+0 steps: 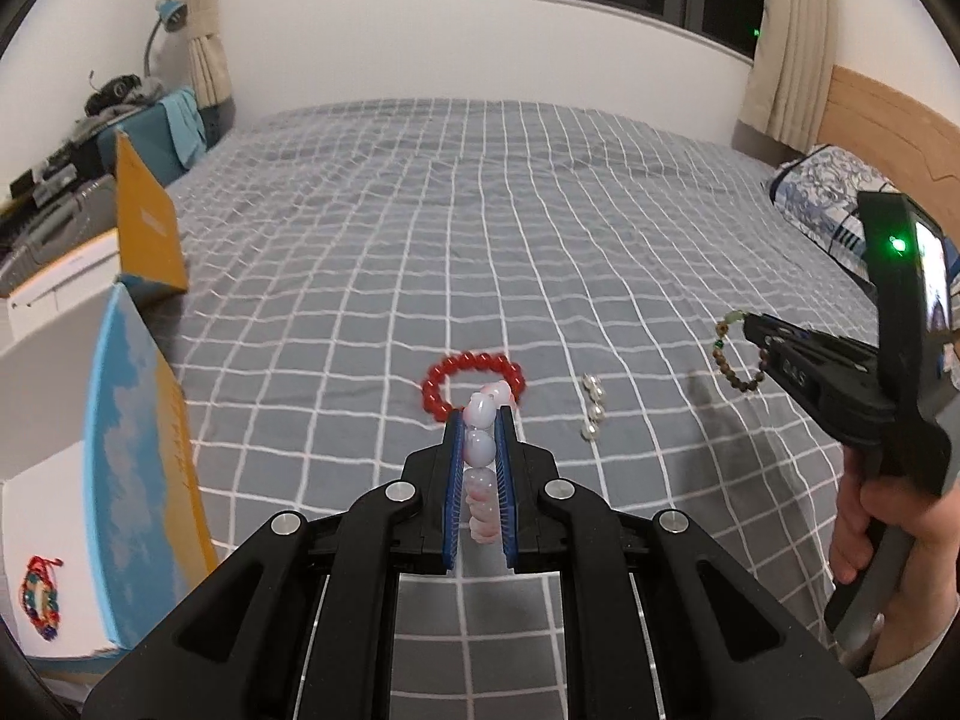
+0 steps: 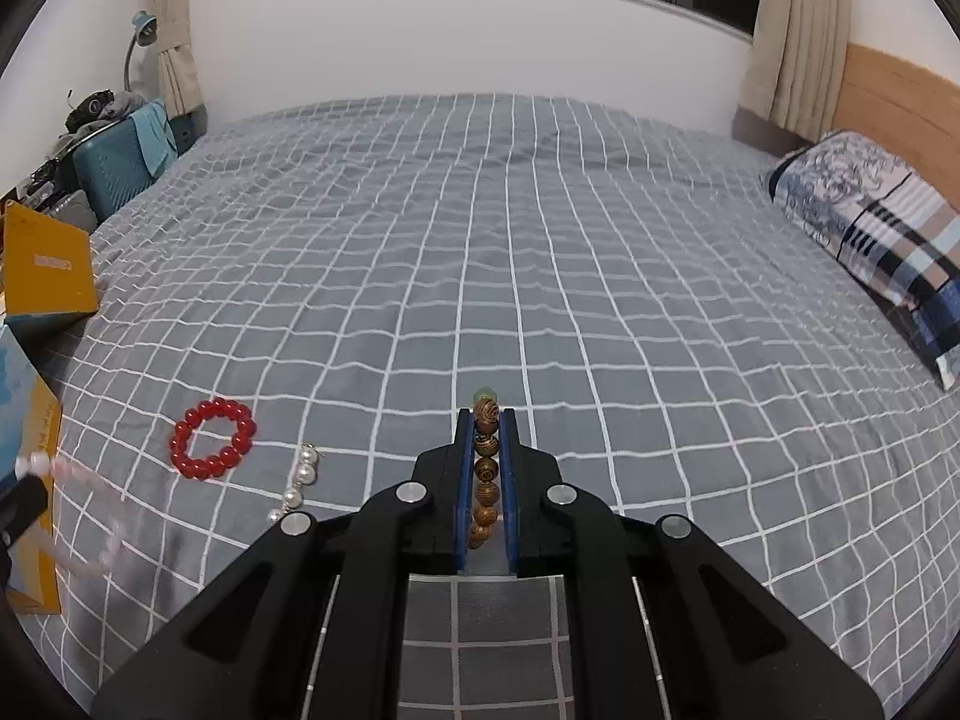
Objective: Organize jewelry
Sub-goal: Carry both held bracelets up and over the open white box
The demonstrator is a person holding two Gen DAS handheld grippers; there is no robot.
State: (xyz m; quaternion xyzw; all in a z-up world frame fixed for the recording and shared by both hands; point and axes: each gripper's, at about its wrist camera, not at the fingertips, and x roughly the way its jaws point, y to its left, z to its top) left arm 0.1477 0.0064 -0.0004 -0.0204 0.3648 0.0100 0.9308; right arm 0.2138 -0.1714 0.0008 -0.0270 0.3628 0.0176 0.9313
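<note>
Left wrist: pink beads [image 1: 480, 450] clamped between left gripper [image 1: 480, 420] jaws. Right wrist: wooden beads [image 2: 486, 468] pinched in right gripper [image 2: 486, 420] jaws, above bed [image 2: 540, 240].

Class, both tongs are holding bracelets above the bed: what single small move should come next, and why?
Probably swing the left tongs, shut on the pink bead bracelet, left over the open white box. A woven bracelet already lies there, while the red bracelet and pearls wait on the bed.
</note>
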